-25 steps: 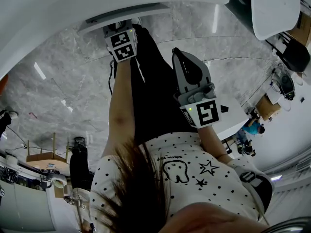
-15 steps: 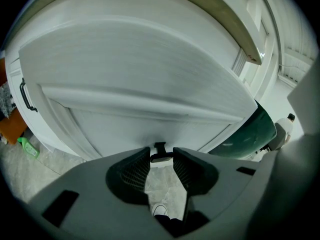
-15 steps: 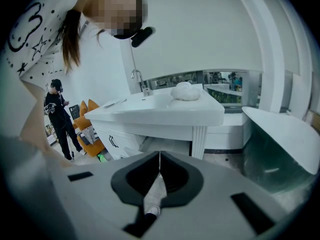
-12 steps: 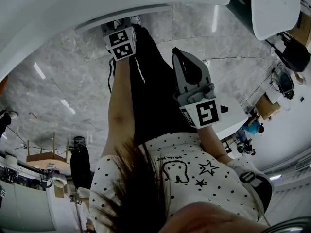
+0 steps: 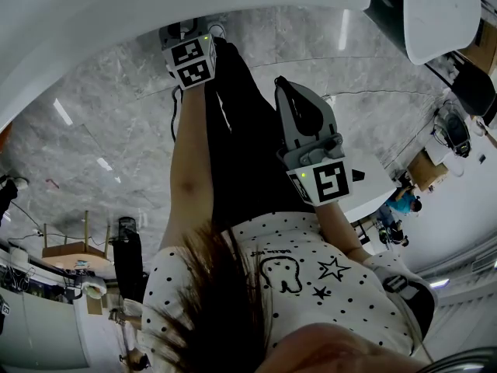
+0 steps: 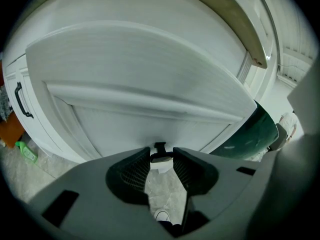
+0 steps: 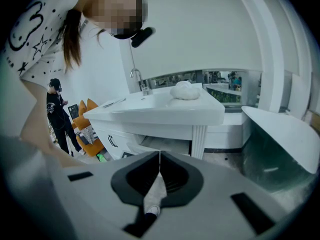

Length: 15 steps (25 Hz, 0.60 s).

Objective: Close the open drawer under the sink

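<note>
Facing the white drawer (image 6: 150,74) just ahead, the left gripper (image 6: 161,157) is clamping its small black handle (image 6: 160,147); the right gripper (image 7: 159,156) is idling well away, jaws pressed together.

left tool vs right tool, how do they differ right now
The left tool has its jaws slightly apart, closed on the handle; the right tool has its jaws together with nothing between them. The left tool is up against the drawer; the right tool is held back from the sink, touching nothing. Both are the same grey build with a marker cube.
</note>
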Each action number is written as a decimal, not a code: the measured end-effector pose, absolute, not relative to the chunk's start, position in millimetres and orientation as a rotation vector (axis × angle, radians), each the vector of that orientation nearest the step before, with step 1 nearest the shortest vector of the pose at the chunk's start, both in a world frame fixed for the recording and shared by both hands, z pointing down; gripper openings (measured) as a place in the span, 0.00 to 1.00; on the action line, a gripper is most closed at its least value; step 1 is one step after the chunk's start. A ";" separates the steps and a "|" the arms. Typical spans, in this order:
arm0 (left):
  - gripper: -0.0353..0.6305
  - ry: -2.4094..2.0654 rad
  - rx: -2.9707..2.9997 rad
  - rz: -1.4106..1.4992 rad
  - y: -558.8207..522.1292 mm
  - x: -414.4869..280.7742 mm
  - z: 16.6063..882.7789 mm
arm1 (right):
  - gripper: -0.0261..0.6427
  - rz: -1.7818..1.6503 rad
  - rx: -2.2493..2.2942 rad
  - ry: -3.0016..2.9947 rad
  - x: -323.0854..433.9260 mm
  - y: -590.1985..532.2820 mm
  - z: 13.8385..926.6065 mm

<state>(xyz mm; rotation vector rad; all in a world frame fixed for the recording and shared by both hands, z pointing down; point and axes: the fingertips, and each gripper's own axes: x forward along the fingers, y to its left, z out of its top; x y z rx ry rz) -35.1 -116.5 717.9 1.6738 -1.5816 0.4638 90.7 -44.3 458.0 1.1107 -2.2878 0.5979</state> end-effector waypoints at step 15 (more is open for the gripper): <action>0.27 -1.597 1.678 0.452 -125.9 -37.3 715.0 | 0.06 0.607 1.125 -2.270 95.2 -45.0 460.3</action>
